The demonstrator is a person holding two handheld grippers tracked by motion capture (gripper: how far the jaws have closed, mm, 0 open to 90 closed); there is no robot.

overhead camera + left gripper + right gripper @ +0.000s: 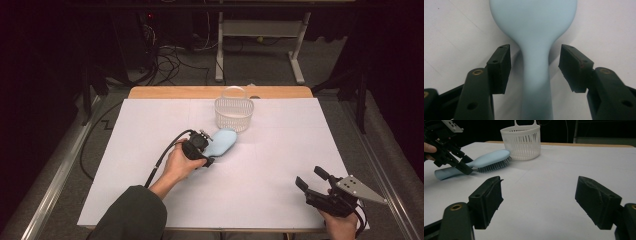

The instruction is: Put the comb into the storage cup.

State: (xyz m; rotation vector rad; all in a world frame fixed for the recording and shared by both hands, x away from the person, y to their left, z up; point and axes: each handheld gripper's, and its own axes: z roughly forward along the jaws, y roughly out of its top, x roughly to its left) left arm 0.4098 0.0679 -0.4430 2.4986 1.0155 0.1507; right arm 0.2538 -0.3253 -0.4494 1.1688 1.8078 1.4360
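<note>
Near the middle of the white-covered desk point(280, 165) lies a pale blue plastic hairbrush point(222, 141), bristles down, its rounded head pointing toward the far right and its handle toward the near left. Just beyond the head, close to the far edge, stands a small white slotted plastic basket with a loop handle point(234, 113), near the brush but apart from it. The left gripper point(535, 67), held in the person's left hand point(179, 162), is lowered over the handle; its fingers point(500, 66) stand apart on either side of the handle, with a visible gap on each side, so they do not yet clamp it. At the near right corner of the desk the right gripper point(539, 202) rests in the other hand, well apart from the brush, its fingers point(596, 203) spread wide with nothing between them.
</note>
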